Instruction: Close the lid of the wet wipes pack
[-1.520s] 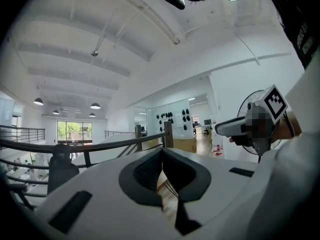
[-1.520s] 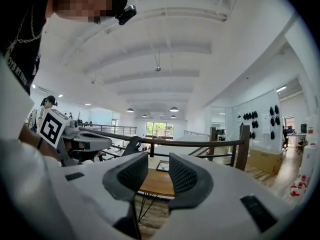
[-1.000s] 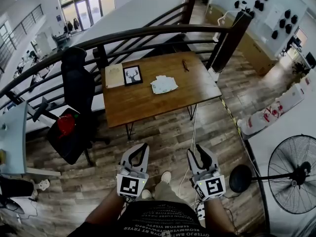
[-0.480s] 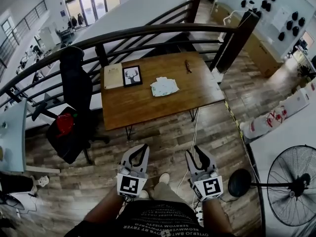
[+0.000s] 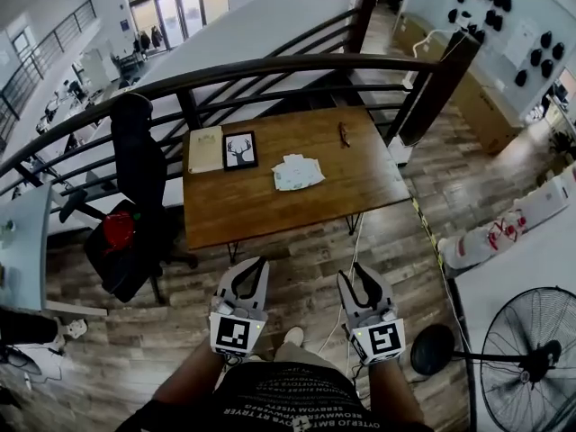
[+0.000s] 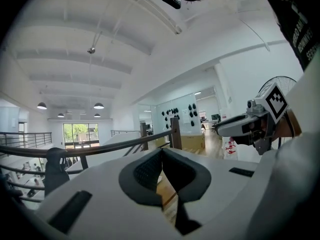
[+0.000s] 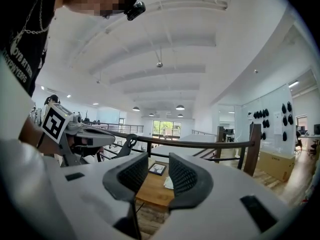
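Note:
The wet wipes pack (image 5: 297, 173) is a pale, flat packet near the middle of the wooden table (image 5: 270, 201), far ahead of both grippers. Whether its lid stands open is too small to tell. My left gripper (image 5: 260, 265) is held low over the floor, its tips together on nothing (image 6: 161, 156). Beside it, my right gripper (image 5: 352, 274) is open and empty (image 7: 156, 171). Between the right jaws I see the table (image 7: 150, 191) and the pack (image 7: 168, 183) in the distance.
On the table also lie a framed deer picture (image 5: 239, 149), a tan board (image 5: 206, 148) and a small dark object (image 5: 344, 134). A dark railing (image 5: 270, 68) runs behind it. A black chair (image 5: 139, 165) stands left, a floor fan (image 5: 531, 358) right.
The table has drifted slightly nearer in the head view as the person walks toward it. Both grippers keep the same pose in front of the body.

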